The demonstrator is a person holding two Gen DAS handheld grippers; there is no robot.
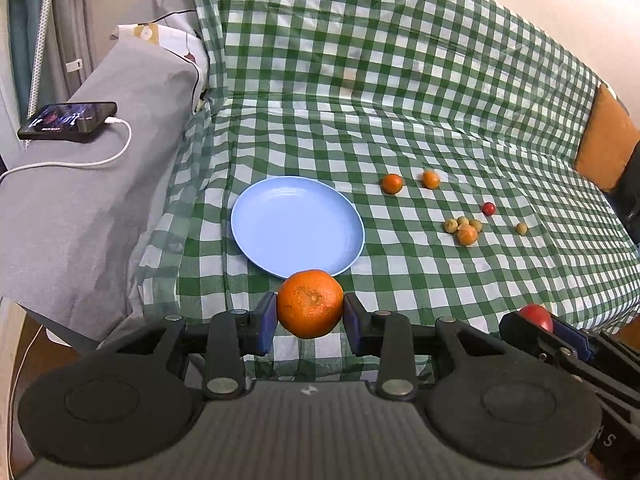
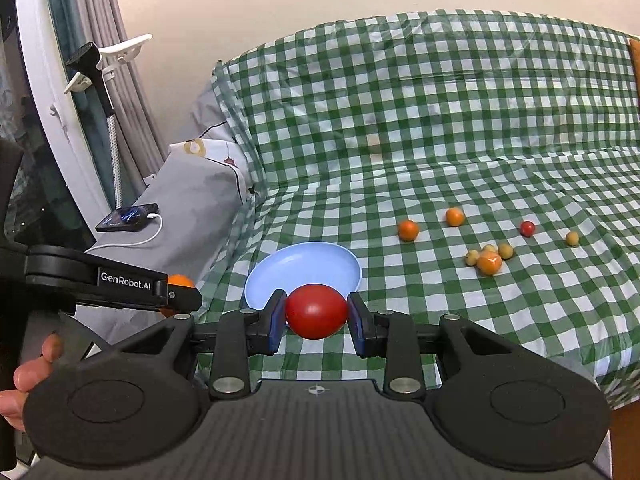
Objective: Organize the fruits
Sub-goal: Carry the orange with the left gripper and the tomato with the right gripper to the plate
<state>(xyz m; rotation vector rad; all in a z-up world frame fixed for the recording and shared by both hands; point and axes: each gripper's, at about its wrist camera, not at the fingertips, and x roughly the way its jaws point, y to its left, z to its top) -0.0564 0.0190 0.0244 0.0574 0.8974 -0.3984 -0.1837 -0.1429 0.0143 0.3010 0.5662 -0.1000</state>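
Observation:
My left gripper [image 1: 310,314] is shut on a large orange mandarin [image 1: 310,304], held just in front of the near rim of an empty light-blue plate [image 1: 296,224]. My right gripper [image 2: 316,318] is shut on a red tomato-like fruit [image 2: 316,311], also at the near edge of the blue plate [image 2: 304,268]. Each gripper shows in the other's view: the right gripper [image 1: 548,330] at lower right, the left gripper [image 2: 182,298] at left. On the checked cloth right of the plate lie two small orange fruits [image 1: 392,183], a small red one [image 1: 488,209] and a cluster of yellowish ones [image 1: 464,228].
The green-and-white checked cloth [image 1: 400,80] covers a sofa seat and backrest. A grey armrest [image 1: 100,184] at left carries a phone [image 1: 68,120] on a white charging cable. A brown cushion [image 1: 606,140] sits at far right. A person's fingers [image 2: 36,364] hold the left tool.

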